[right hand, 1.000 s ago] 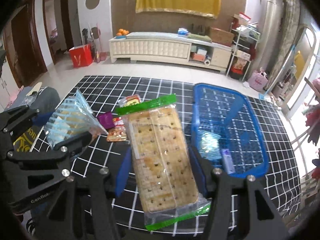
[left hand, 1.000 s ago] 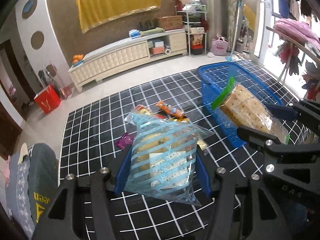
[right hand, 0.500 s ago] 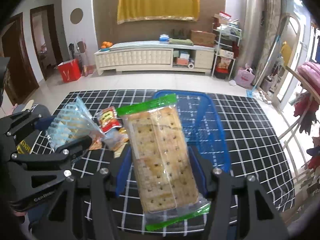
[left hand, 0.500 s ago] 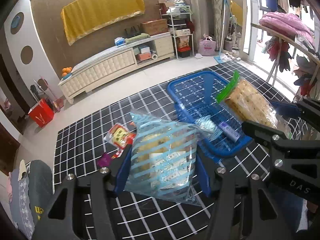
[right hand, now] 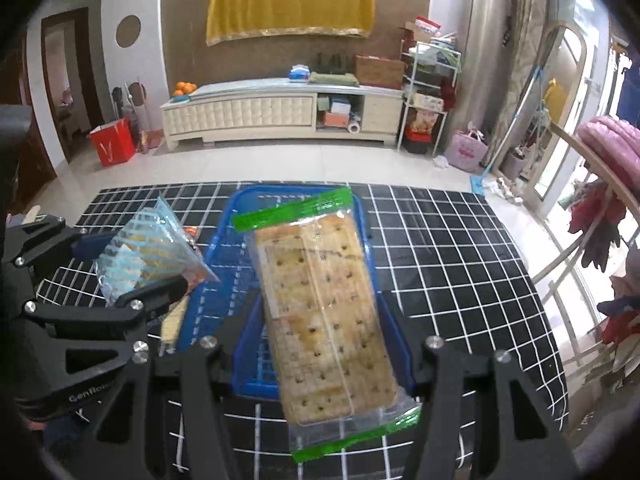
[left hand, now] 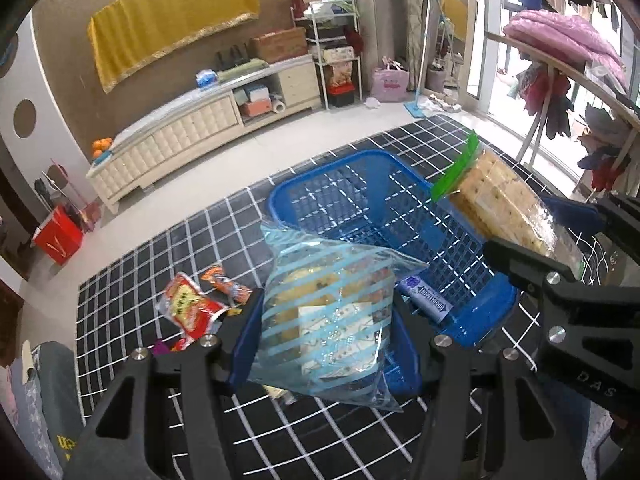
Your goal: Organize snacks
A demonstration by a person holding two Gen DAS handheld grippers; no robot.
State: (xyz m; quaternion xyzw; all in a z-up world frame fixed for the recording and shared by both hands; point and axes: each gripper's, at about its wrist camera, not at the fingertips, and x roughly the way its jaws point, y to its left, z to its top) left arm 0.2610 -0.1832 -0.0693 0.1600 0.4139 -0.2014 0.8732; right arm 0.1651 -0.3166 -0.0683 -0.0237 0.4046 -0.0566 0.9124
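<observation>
My left gripper is shut on a blue-striped clear snack bag, held above the near-left corner of the blue basket. Seen from the right wrist, that bag hangs at the basket's left side. My right gripper is shut on a clear cracker pack with green end strips, hovering over the basket. The cracker pack also shows at the right of the left wrist view. A purple-labelled packet lies inside the basket.
Red and orange snack packets lie on the black-and-white checked tablecloth left of the basket. A grey cushion sits at the table's left edge. A clothes rack stands to the right; a cream cabinet lines the far wall.
Both grippers carried their packs rightward over the table. The basket now lies under the cracker pack and beside the striped bag; the loose snacks slid to the left.
</observation>
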